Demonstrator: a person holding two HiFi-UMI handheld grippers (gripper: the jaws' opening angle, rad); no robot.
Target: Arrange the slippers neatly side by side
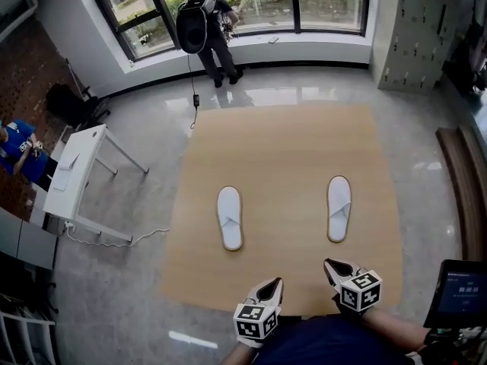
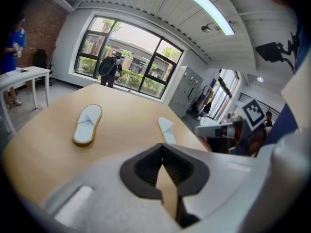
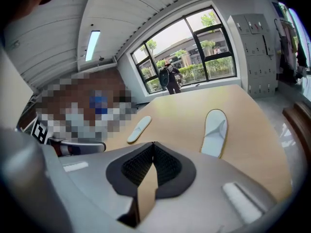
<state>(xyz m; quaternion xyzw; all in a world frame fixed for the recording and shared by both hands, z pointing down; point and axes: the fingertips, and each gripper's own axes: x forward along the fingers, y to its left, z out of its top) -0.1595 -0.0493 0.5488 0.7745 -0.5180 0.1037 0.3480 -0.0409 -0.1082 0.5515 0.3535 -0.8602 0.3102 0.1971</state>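
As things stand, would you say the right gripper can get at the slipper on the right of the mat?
Probably yes. The right gripper, jaws shut and empty, points at the right slipper with only bare mat between them; it would need to open first.

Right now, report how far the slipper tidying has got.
Done: nothing yet. The left slipper and right slipper lie well apart on the tan mat, both pointing the same way. In hand: nothing; the left gripper and right gripper hover at the mat's near edge, jaws closed and empty. Left: move one slipper beside the other and line them up.
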